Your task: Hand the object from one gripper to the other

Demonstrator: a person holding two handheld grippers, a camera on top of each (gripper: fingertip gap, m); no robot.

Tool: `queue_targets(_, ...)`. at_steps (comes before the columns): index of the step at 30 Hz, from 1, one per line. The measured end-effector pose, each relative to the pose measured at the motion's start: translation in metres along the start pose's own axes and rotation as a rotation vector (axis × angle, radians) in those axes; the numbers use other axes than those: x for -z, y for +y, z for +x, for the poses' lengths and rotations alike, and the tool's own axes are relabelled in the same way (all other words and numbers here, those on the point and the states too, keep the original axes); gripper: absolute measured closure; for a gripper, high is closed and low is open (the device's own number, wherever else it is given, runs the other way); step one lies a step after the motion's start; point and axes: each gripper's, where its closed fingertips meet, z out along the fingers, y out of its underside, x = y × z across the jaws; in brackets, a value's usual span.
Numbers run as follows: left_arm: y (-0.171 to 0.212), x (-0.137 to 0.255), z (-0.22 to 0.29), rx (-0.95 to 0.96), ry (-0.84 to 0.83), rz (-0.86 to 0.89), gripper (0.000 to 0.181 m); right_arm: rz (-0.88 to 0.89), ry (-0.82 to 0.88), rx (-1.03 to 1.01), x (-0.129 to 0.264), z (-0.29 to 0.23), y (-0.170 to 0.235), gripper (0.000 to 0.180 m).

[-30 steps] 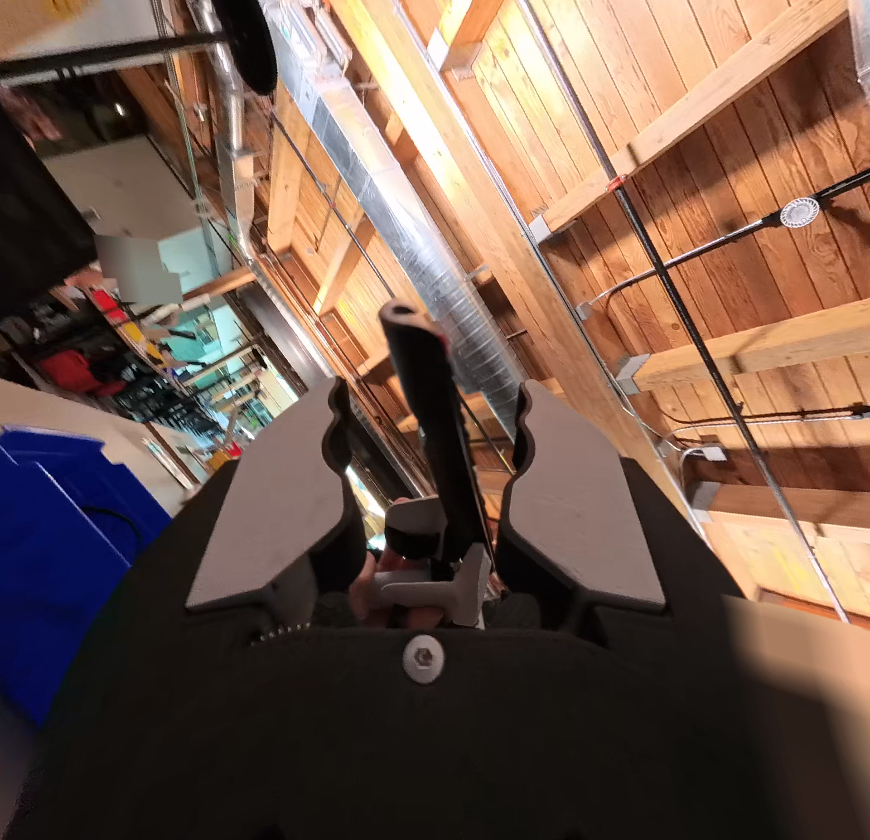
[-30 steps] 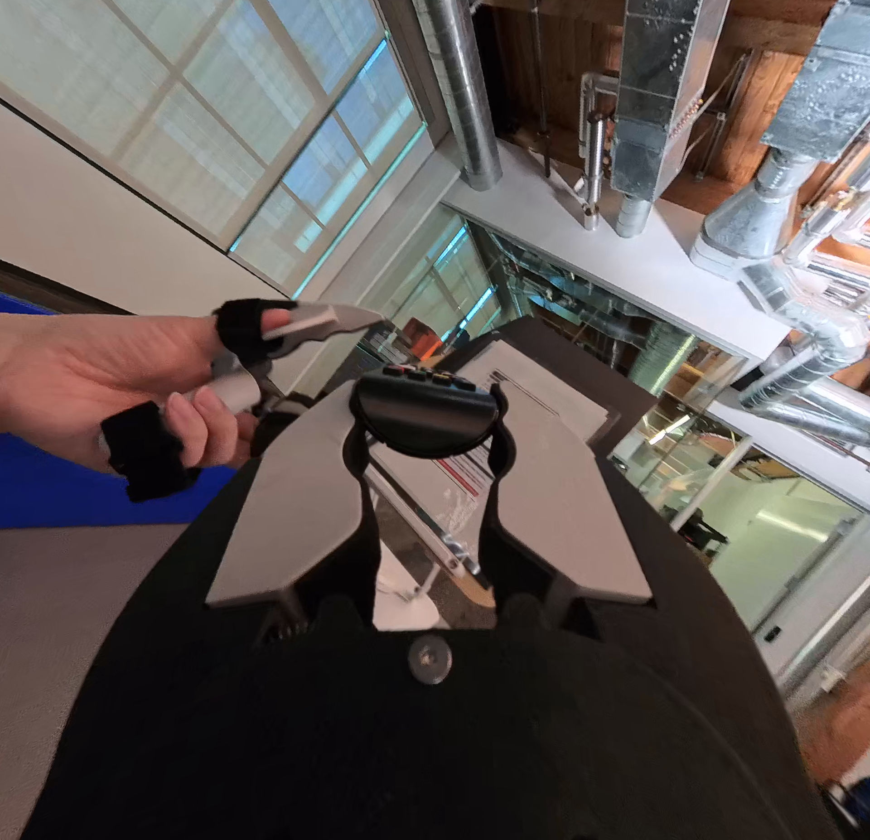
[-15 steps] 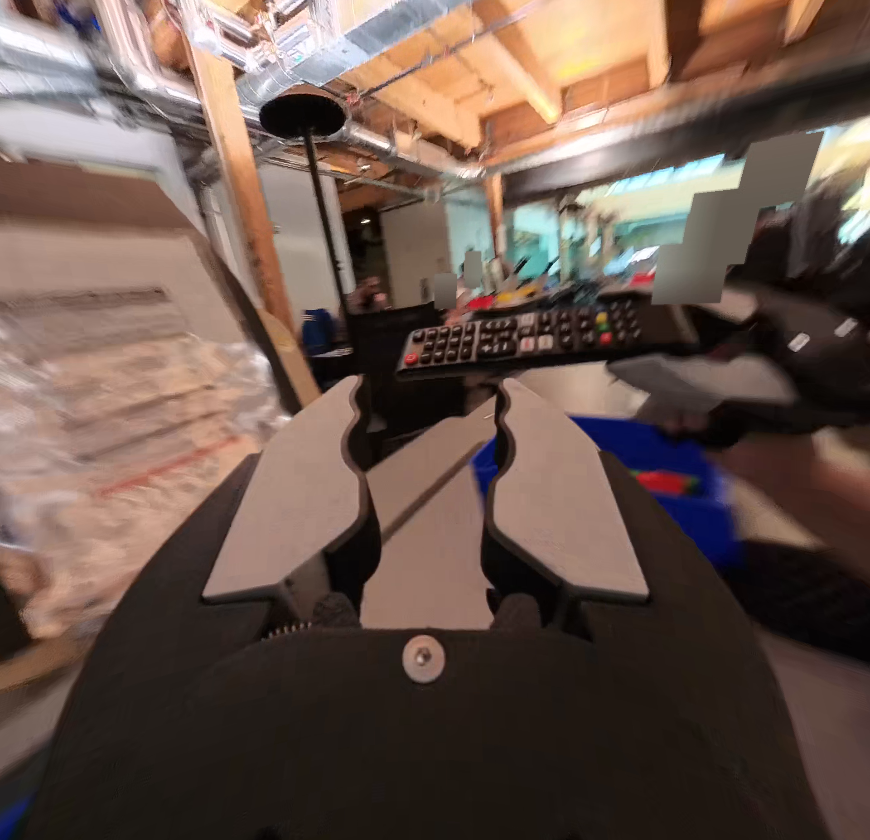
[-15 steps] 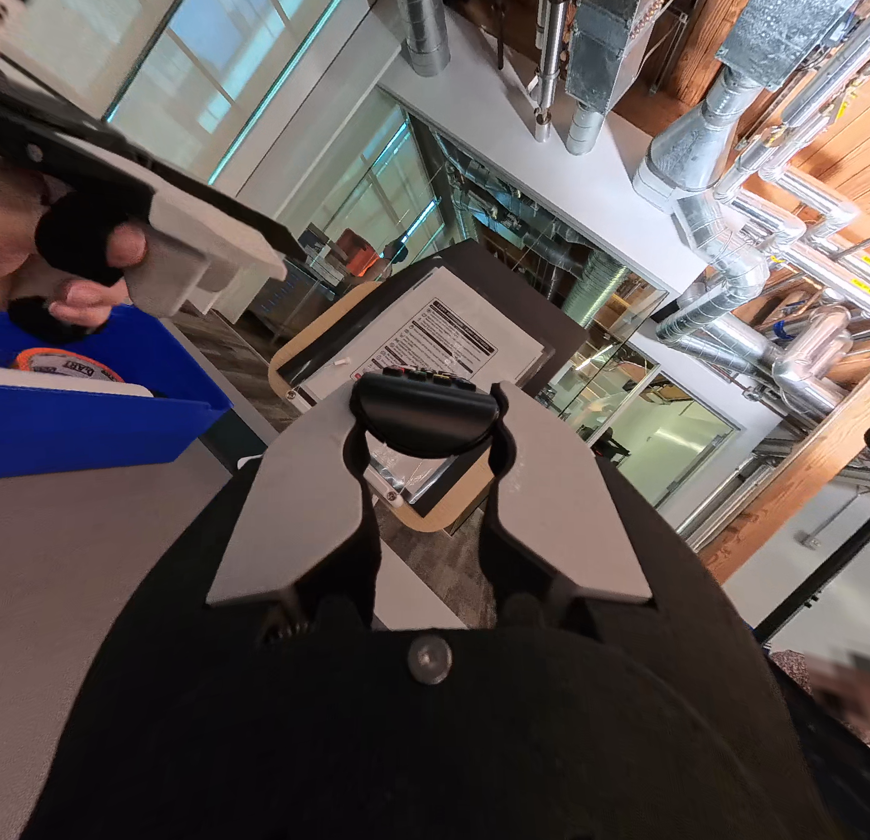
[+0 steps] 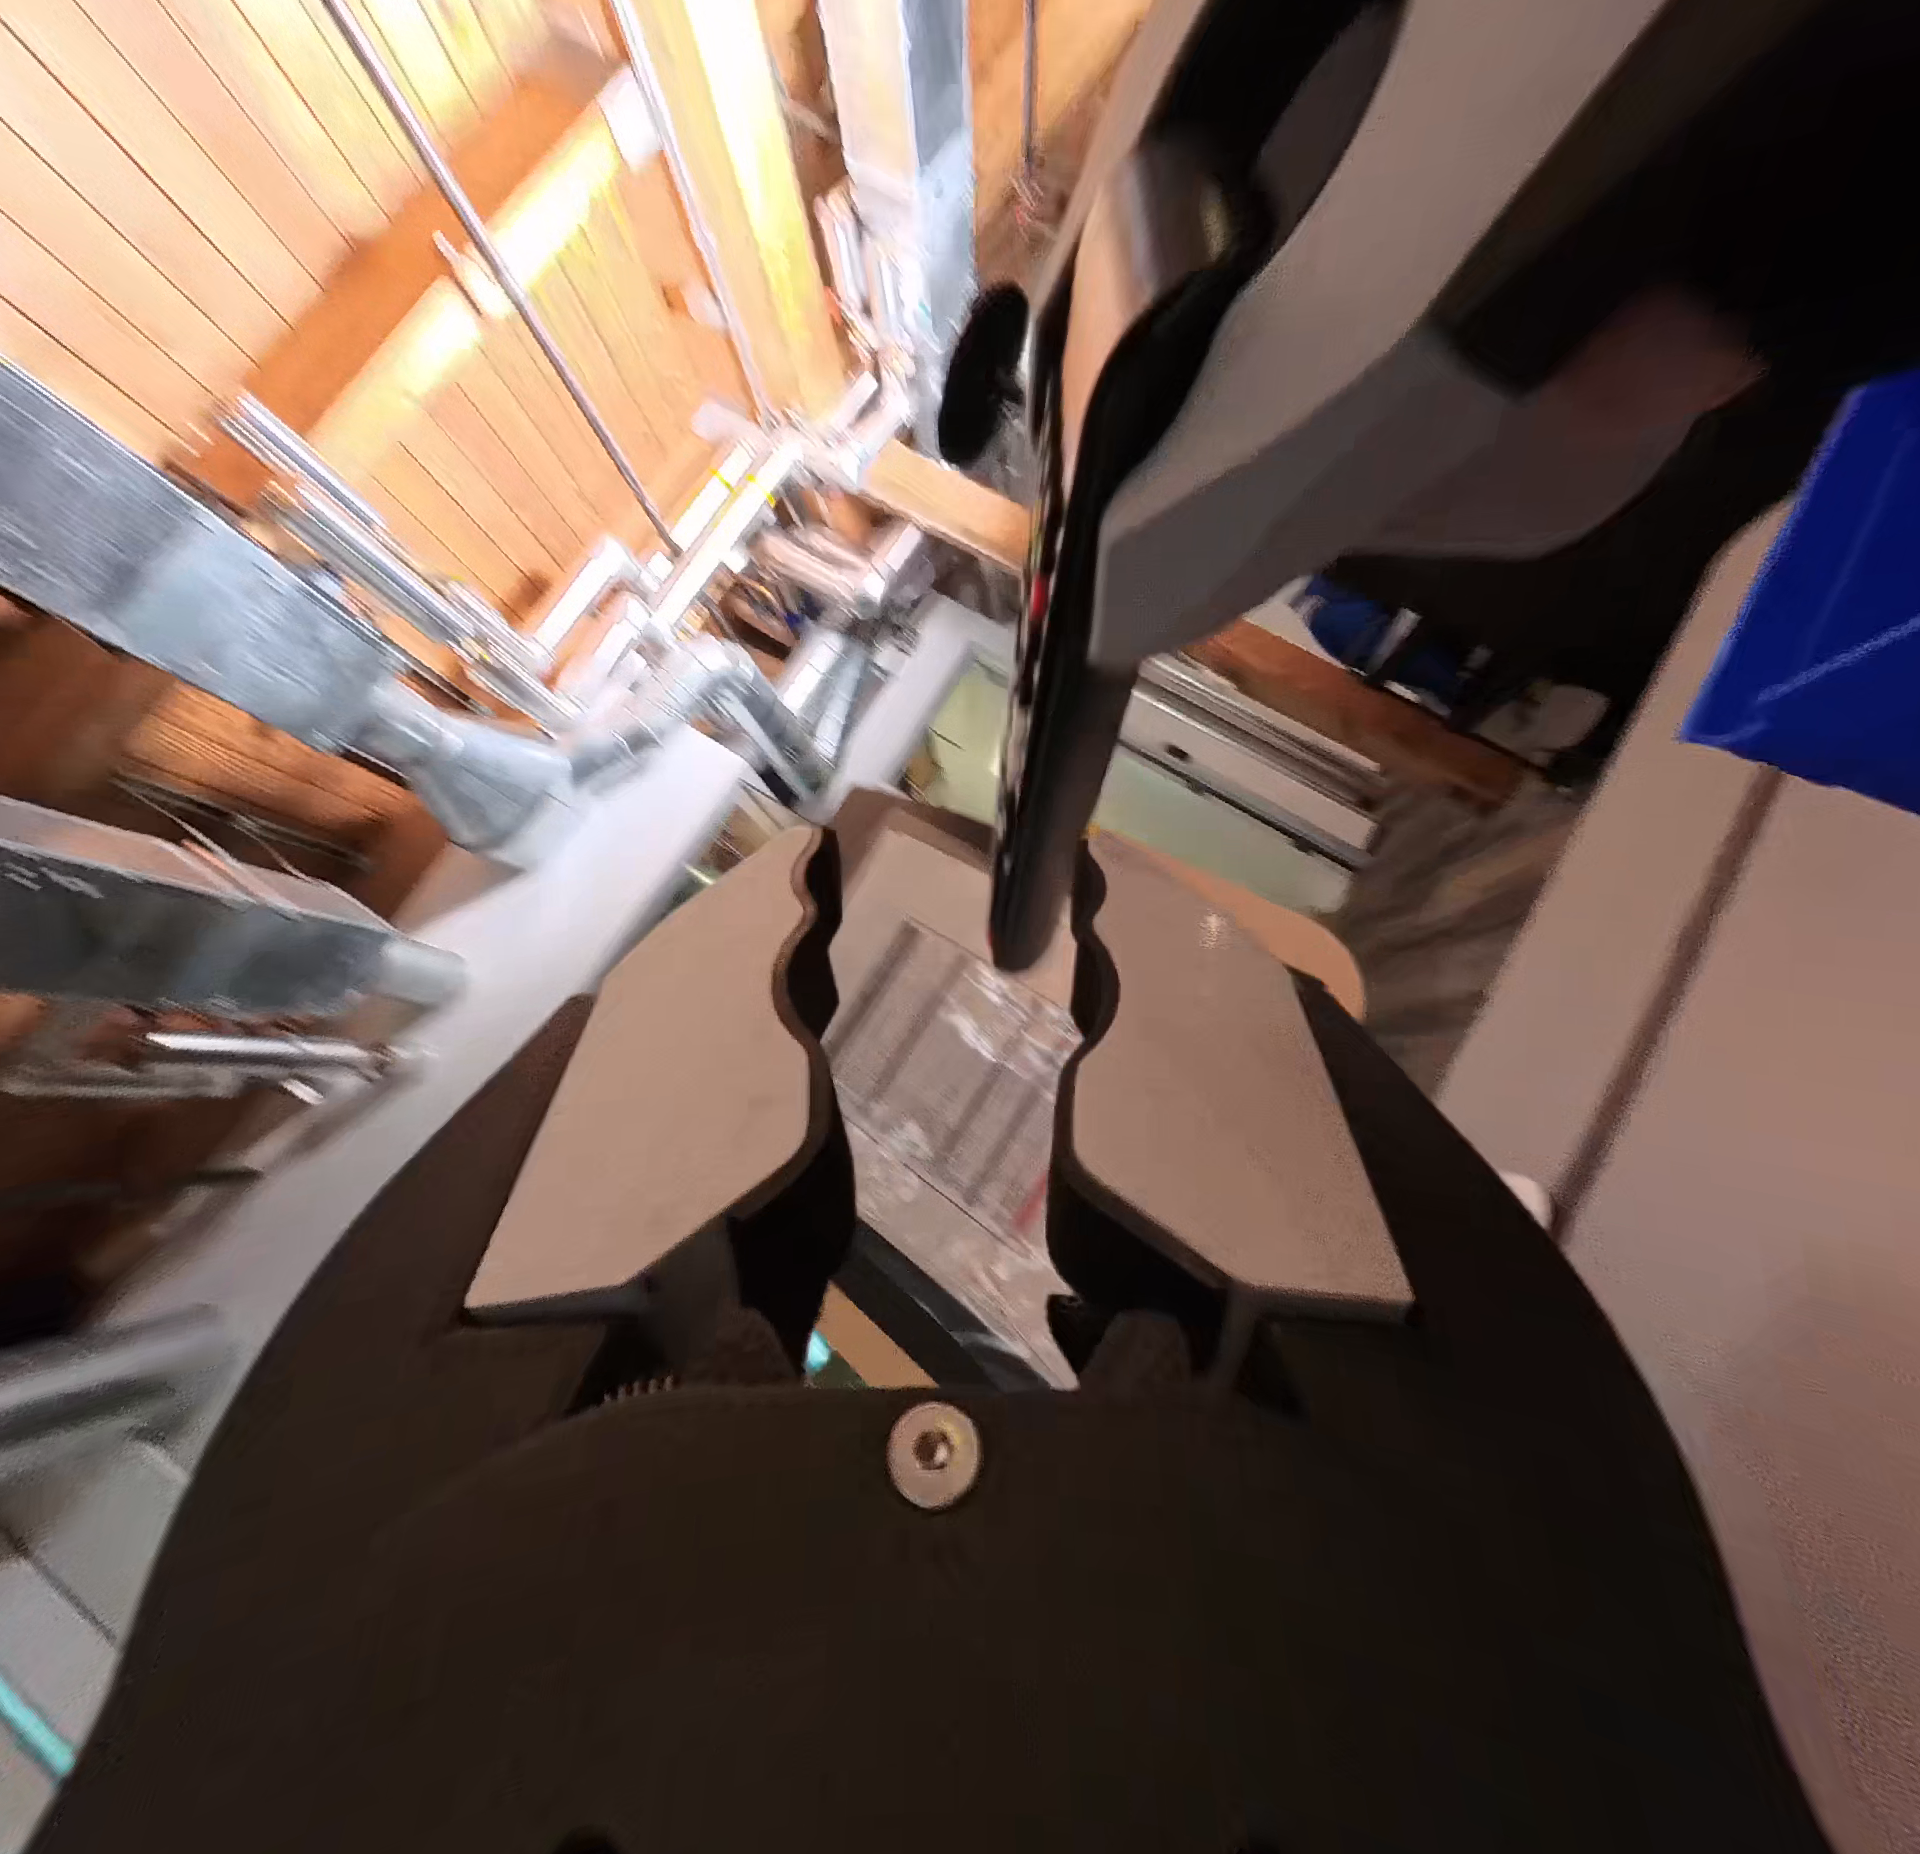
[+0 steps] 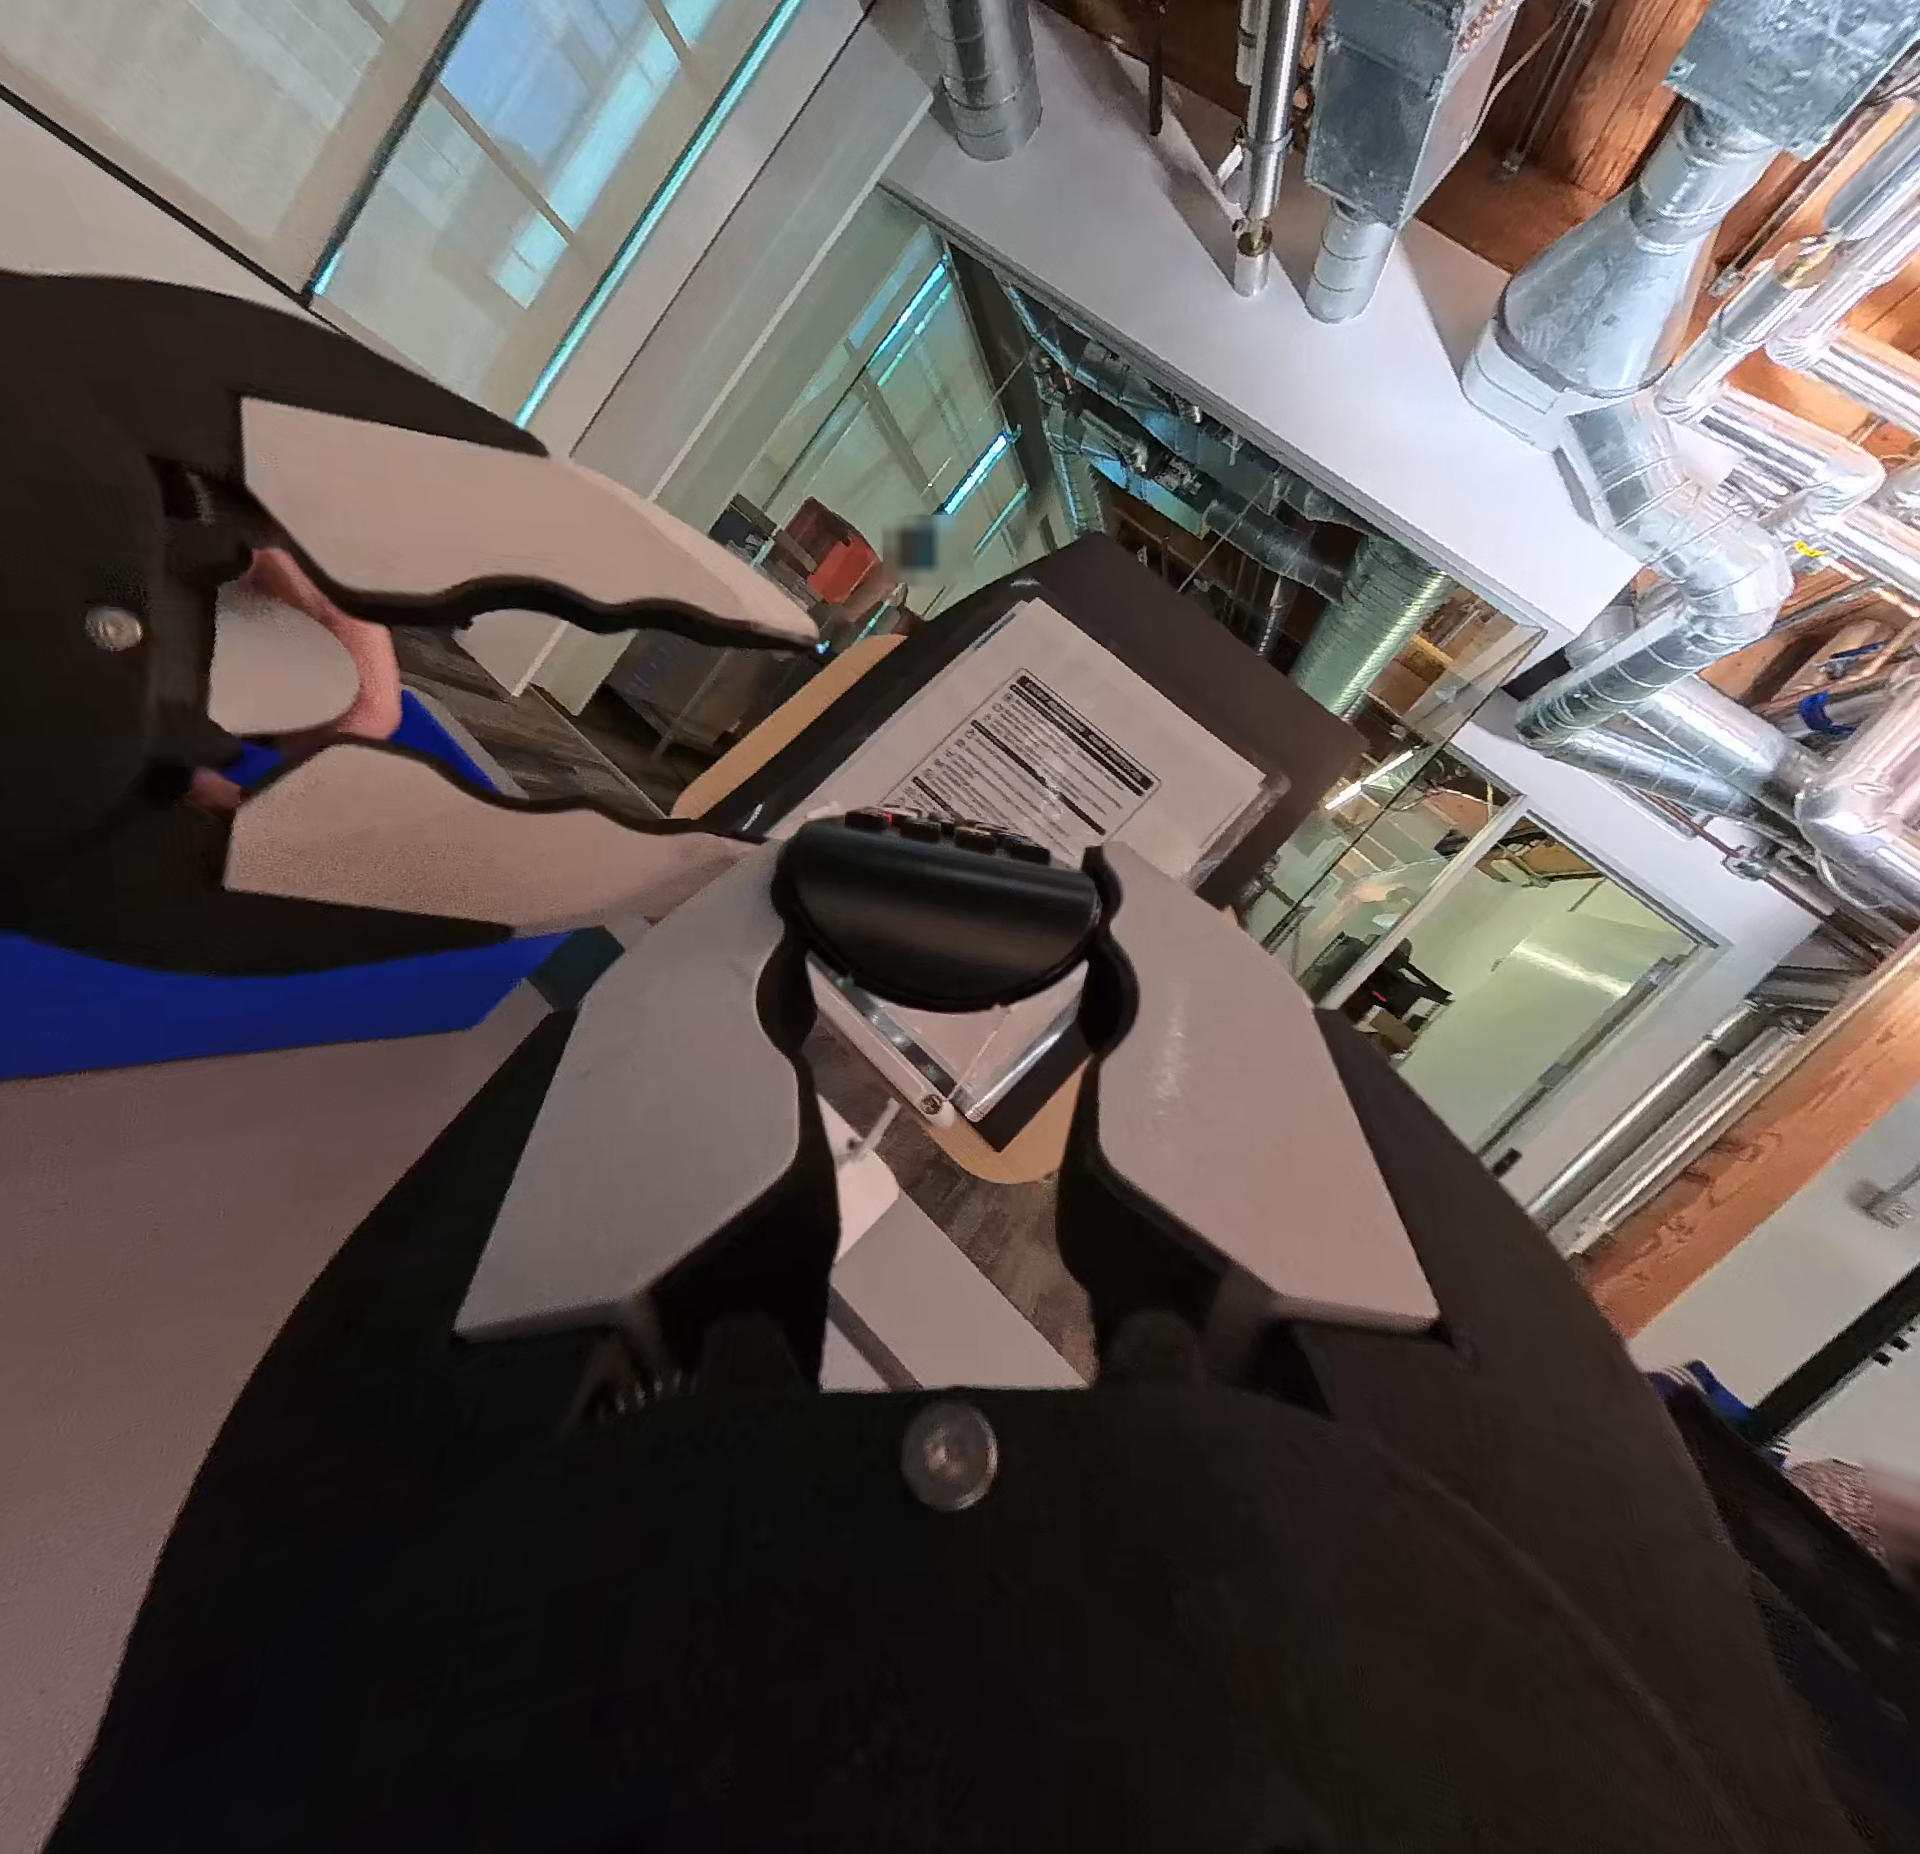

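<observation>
While the right gripper (image 6: pixel 935 900) clamps the black remote control (image 6: pixel 935 921) at one end between its fingertips, the left gripper (image 5: pixel 951 900) stands with jaws parted, gripping nothing. The remote's free end (image 5: pixel 1039 817) hangs between the left fingertips, just beside one finger (image 5: pixel 1184 1098). A blue bin (image 5: pixel 1829 599) sits nearby.

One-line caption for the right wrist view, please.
Right gripper clamps a black remote end-on while the open left gripper reaches in beside it.

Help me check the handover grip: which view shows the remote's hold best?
The right wrist view: the remote sits end-on, clamped between the right tongs. The left wrist view shows its blurred edge entering the open left tongs.
</observation>
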Motion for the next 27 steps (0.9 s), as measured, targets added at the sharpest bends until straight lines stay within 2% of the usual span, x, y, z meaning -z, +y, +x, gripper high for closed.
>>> queue_targets(3,-0.014,0.002,0.006,-0.106,-0.011,0.039,0.152,0.003,-0.029,-0.011,0.0,-0.008,-0.004,0.129)
queue_targets(10,-0.01,-0.001,0.011,-0.155,0.002,0.005,0.142,0.014,-0.077,-0.033,0.002,-0.019,-0.015,0.129)
queue_targets(13,-0.012,0.0,0.013,-0.18,-0.004,0.016,0.153,0.012,-0.103,-0.039,0.002,-0.026,-0.017,0.129)
queue_targets(18,-0.012,0.001,0.009,-0.171,-0.011,0.011,0.156,0.067,-0.136,0.002,0.003,-0.029,-0.023,0.128)
queue_targets(20,-0.014,0.002,0.005,-0.091,0.004,0.012,0.159,0.143,-0.118,0.023,0.008,-0.026,-0.034,0.126)
queue_targets(22,-0.01,0.001,-0.003,0.067,0.023,-0.007,0.158,0.251,-0.083,0.043,0.018,-0.018,-0.051,0.117)
queue_targets(27,-0.003,-0.001,-0.024,0.688,0.128,-0.011,0.159,0.435,0.041,0.116,0.04,0.001,-0.07,0.114)
